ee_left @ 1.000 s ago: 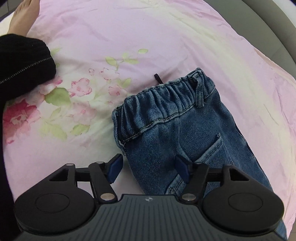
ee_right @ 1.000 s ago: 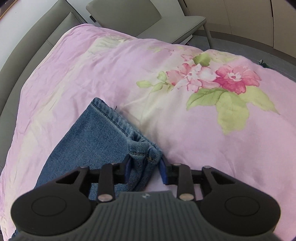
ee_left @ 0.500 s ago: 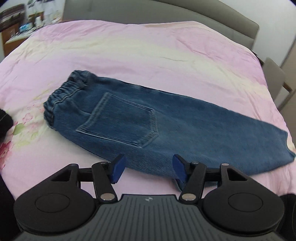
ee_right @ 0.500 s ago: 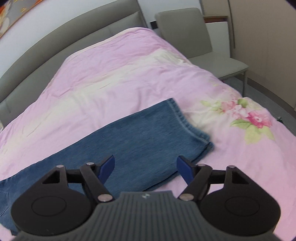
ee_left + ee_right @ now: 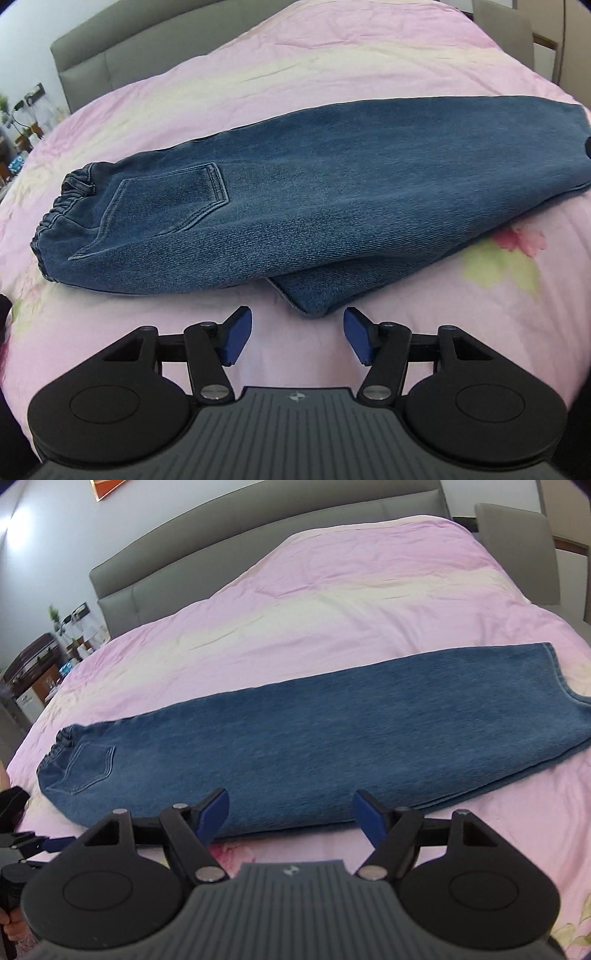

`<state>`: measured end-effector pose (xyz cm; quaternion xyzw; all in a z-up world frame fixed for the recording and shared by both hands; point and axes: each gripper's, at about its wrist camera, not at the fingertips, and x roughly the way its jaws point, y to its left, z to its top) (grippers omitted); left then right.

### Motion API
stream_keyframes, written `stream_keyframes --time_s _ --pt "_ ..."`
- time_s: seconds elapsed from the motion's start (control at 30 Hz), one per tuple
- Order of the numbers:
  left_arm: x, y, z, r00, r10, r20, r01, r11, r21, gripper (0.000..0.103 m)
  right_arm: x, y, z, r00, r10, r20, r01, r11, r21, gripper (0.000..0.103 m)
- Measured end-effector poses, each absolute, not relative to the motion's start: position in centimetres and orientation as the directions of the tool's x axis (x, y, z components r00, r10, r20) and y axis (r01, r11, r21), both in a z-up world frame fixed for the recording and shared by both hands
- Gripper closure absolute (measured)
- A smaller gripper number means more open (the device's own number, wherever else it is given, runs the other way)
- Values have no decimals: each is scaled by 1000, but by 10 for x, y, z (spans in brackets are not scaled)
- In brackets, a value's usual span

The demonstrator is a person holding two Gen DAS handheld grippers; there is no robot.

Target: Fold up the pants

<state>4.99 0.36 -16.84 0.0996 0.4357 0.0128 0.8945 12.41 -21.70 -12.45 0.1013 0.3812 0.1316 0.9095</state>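
You've pulled both grippers back from the jeans (image 5: 314, 206). A second ago your right gripper (image 5: 290, 818) was pinching the cuff; now it stands spread and empty over the near edge. Your left gripper (image 5: 297, 338), also spread with nothing between its pads, has left the waistband. The jeans lie folded lengthwise across the pink bedspread (image 5: 332, 66), waistband left, cuffs right.
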Motion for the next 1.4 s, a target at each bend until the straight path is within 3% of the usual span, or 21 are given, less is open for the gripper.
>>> stream_keyframes --time_s 0.1,0.23,0.37,0.5,0.57,0.67,0.7,0.73,0.77,0.93,1.1,1.23,1.4 --pt "53 3 -174 649 99 -754 31 987 157 43 123 -202 -131 668 340 -661 -199 939 282 32" --pt "44 -2 -161 719 80 -691 26 990 141 77 128 -190 -140 654 329 -682 -237 944 228 32" --pt "36 -9 -131 730 101 -676 20 986 168 83 130 -182 -139 656 333 -677 -287 940 185 32" --pt "49 11 -160 560 57 -827 -58 998 29 88 135 -175 -131 655 354 -667 -340 927 159 32" --pt "53 22 -176 531 18 -847 -96 995 -39 88 141 -170 -126 634 389 -668 -376 910 173 32" --pt "56 23 -177 520 9 -854 -87 995 -42 89 155 -152 -125 575 454 -680 -466 866 184 34" --pt "57 24 -176 516 3 -857 -83 995 -47 89 162 -142 -126 545 476 -690 -505 844 183 40" --pt "58 27 -177 501 -11 -866 -87 994 -63 101 167 -132 -127 520 493 -697 -536 824 184 50" --pt "60 30 -179 470 -31 -882 -96 992 -86 103 174 -120 -130 493 504 -709 -564 806 180 53" --pt "64 27 -180 453 -46 -890 -53 996 -79 103 201 -54 -167 332 503 -798 -658 730 186 54" --pt "63 45 -159 456 -145 -878 46 989 -140 103 233 -18 -191 369 451 -813 -654 747 118 48" --pt "67 81 -124 545 -162 -823 51 986 -161 98 267 -8 -193 383 441 -811 -624 772 126 50" --pt "117 129 -104 601 18 -799 -43 999 -9 96 299 -11 -186 374 444 -814 -578 798 170 69"
